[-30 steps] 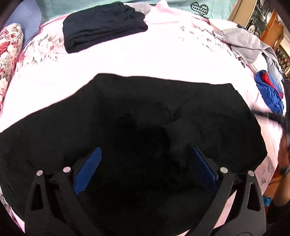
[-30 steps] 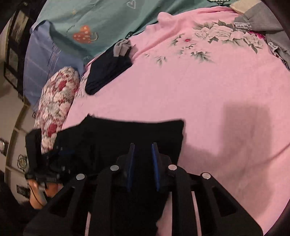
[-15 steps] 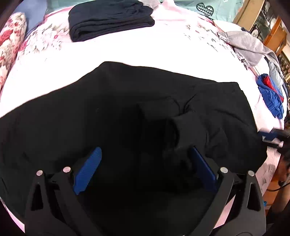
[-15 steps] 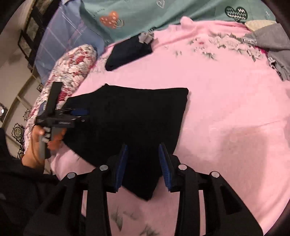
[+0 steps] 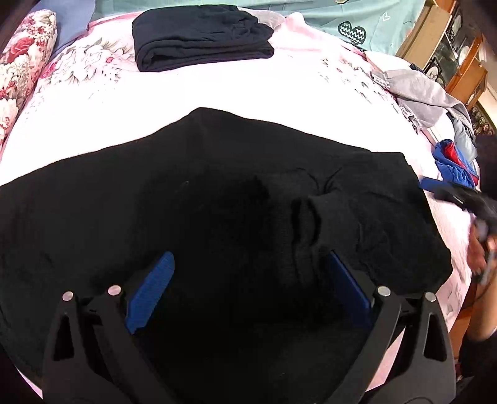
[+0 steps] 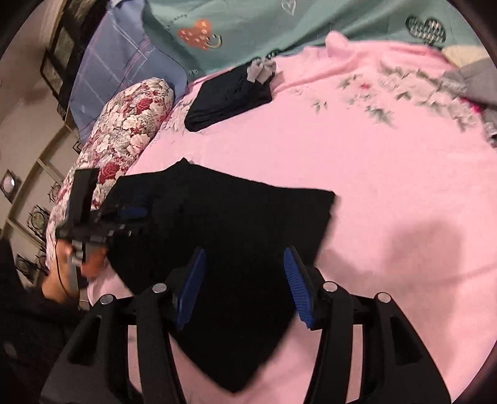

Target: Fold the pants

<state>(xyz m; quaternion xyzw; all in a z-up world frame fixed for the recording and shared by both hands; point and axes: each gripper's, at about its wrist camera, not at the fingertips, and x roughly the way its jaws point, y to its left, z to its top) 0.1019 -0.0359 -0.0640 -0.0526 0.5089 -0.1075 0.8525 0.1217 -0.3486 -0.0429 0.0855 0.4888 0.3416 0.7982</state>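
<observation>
Black pants (image 5: 217,199) lie folded flat on the pink floral bed sheet (image 5: 279,87), with a bunched waistband near the right side. My left gripper (image 5: 248,264) is open, just above the near part of the pants, holding nothing. In the right wrist view the same pants (image 6: 223,223) spread below my right gripper (image 6: 245,258), which is open and empty above their right half. The left gripper (image 6: 124,214) shows at the pants' left edge, and the right gripper (image 5: 435,186) shows beside their right edge.
A folded dark garment (image 5: 198,37) lies at the far side of the bed. A floral pillow (image 6: 124,130) is on the left. Grey clothes (image 5: 419,93) and a blue-red garment (image 5: 453,164) lie at the right edge. A teal blanket (image 6: 279,28) lies behind.
My right gripper has opened, let go of the pants and pulled back and up. The left gripper stays open and has shifted a little over the pants.
</observation>
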